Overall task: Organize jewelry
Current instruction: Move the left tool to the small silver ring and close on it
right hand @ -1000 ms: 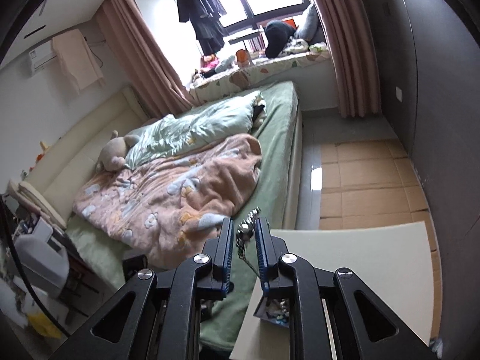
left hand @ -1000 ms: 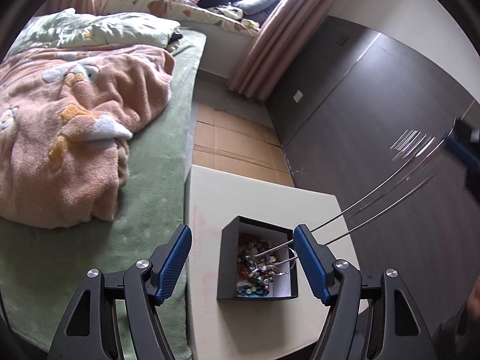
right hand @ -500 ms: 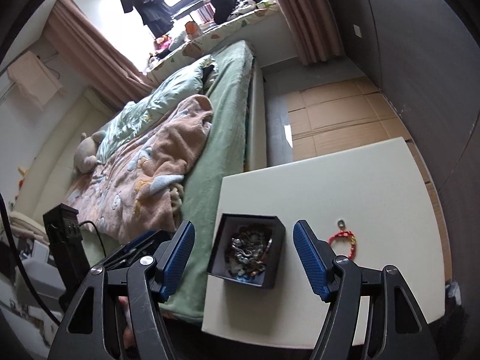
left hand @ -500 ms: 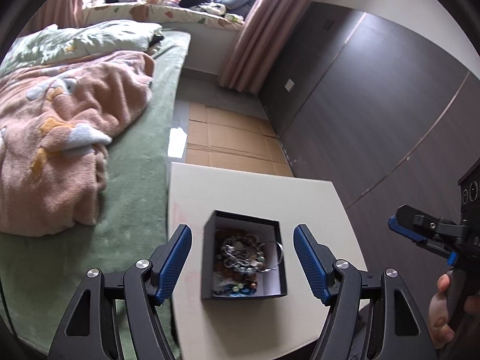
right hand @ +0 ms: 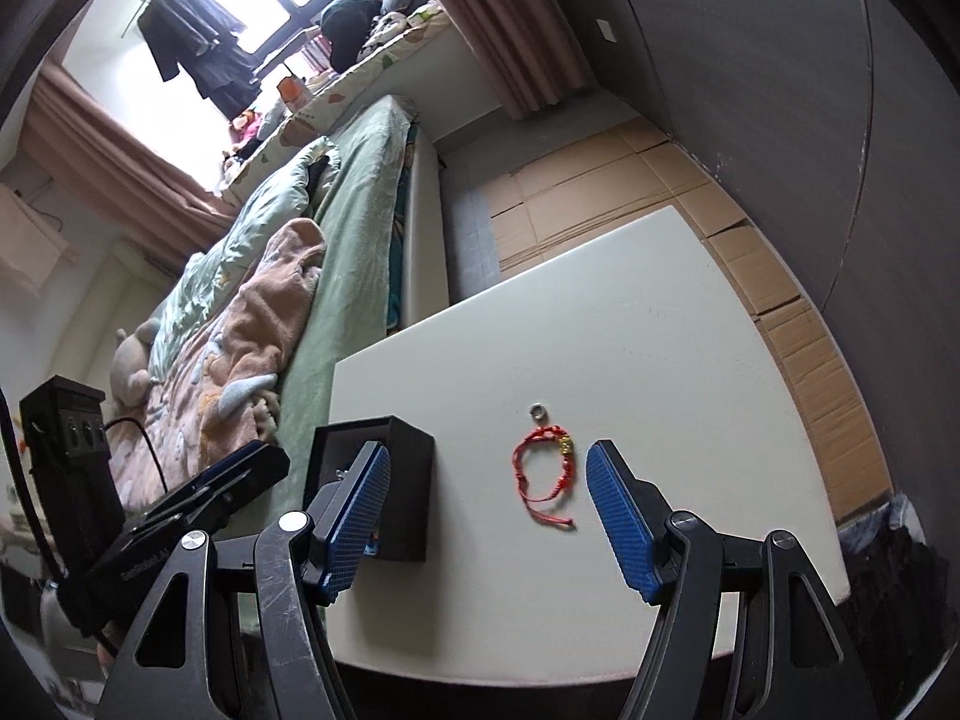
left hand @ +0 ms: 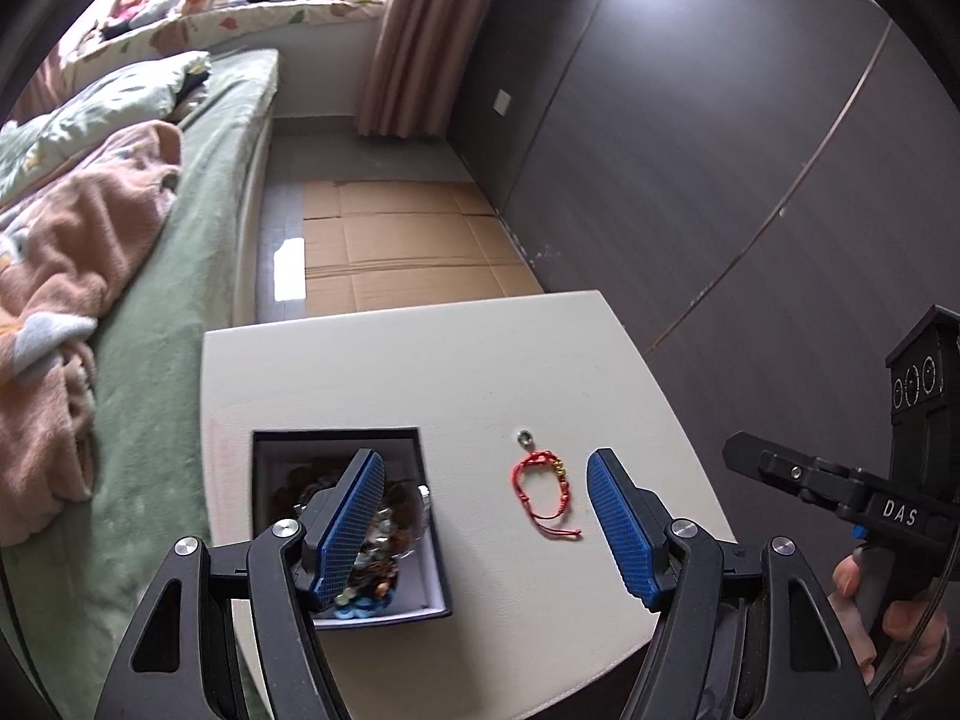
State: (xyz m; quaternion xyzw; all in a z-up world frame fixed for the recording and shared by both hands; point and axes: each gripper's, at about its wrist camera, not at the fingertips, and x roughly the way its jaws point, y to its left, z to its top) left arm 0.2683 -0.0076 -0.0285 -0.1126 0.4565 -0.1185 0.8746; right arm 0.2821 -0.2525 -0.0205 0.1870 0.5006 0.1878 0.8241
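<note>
My right tongs hang spread wide and empty over the pale desk, and the red cord bracelet with gold beads lies flat just ahead between their tips, its long axis running away from me with the small silver ring just beyond it. My left tongs are also apart and empty, but they straddle the edge of the open black box of mixed jewellery, so I judge the right nearer.

A home bedroom. A bed with green sheet, pink blanket and a plush toy stands beside the white worktop. Beyond the bed's far end, a cushioned window seat sits under a curtained window where clothes hang; cardboard covers the floor beside the bed.
</note>
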